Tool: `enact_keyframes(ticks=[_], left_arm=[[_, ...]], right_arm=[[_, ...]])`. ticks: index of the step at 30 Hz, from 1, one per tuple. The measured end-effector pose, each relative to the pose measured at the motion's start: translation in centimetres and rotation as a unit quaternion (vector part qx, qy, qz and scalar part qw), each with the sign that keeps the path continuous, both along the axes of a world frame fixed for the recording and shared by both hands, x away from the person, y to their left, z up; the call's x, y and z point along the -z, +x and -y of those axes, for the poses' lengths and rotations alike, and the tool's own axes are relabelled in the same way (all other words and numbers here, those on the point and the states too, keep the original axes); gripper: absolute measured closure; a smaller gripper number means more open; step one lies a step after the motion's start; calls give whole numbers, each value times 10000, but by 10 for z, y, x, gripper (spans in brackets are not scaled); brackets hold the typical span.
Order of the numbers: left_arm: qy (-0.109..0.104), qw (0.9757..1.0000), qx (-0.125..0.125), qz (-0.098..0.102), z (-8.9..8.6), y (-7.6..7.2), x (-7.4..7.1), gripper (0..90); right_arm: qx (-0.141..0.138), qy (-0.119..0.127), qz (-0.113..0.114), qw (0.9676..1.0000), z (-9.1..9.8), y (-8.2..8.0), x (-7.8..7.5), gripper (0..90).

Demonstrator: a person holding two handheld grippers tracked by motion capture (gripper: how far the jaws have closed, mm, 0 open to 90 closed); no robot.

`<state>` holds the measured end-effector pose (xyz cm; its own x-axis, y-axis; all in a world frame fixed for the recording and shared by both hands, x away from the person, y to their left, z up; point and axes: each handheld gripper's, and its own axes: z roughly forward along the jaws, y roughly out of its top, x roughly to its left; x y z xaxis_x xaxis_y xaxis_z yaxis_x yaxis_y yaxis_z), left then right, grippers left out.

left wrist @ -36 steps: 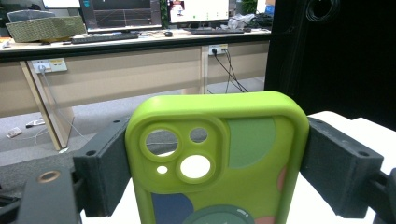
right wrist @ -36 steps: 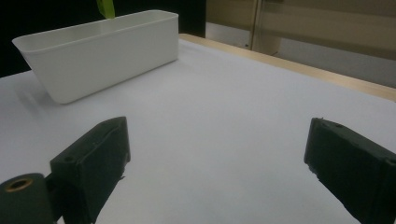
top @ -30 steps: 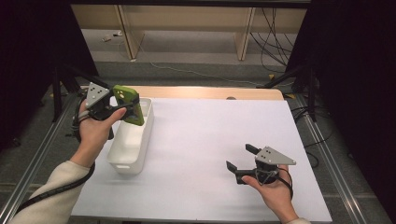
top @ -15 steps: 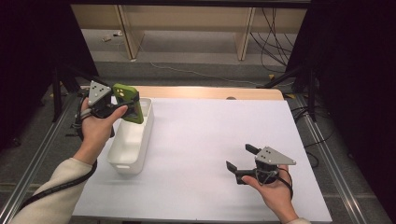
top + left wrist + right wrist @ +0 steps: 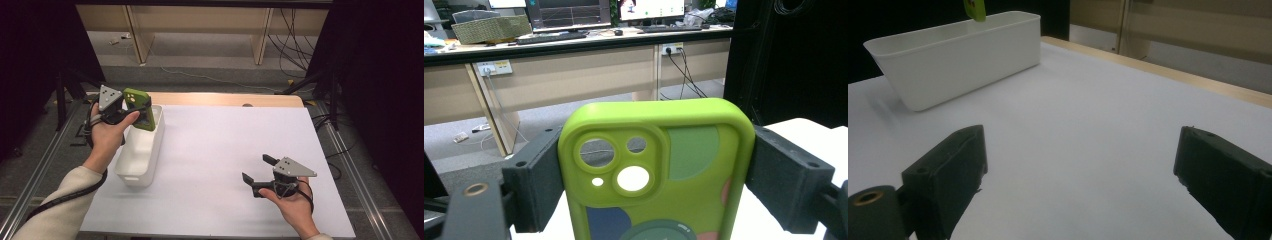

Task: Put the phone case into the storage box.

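A lime-green phone case (image 5: 141,108) with round camera cut-outs hangs tilted over the far end of a white plastic bin (image 5: 159,131). My left gripper (image 5: 131,107) is shut on it. In the left gripper view the case (image 5: 659,165) stands upright and both black jaws press on its long sides. My right gripper (image 5: 257,168) hovers low over the white table top (image 5: 215,140) at the front right, open, with nothing between its jaws (image 5: 1080,170). From there the bin (image 5: 958,55) sits ahead to the left, with a corner of the green case (image 5: 974,9) above it.
A wooden strip (image 5: 225,99) runs along the table's far edge. Metal rails (image 5: 350,165) flank both sides. Beyond the table are desks, cables on the floor and dark curtains. A black cable trails from the left gripper along the sleeve (image 5: 60,200).
The left hand with the case has drifted very slightly toward the far right above the bin. The right hand has kept still.
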<state>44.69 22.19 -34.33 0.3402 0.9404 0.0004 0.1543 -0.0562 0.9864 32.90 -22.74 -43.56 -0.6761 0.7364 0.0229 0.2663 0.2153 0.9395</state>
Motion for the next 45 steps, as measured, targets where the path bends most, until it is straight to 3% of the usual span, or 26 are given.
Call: enact_keyframes(ticks=[45], left_arm=[[28,9997,-221,-133,-2,19,7,160]], right_arm=[[-1,21,10,10000,1,0,0,81]])
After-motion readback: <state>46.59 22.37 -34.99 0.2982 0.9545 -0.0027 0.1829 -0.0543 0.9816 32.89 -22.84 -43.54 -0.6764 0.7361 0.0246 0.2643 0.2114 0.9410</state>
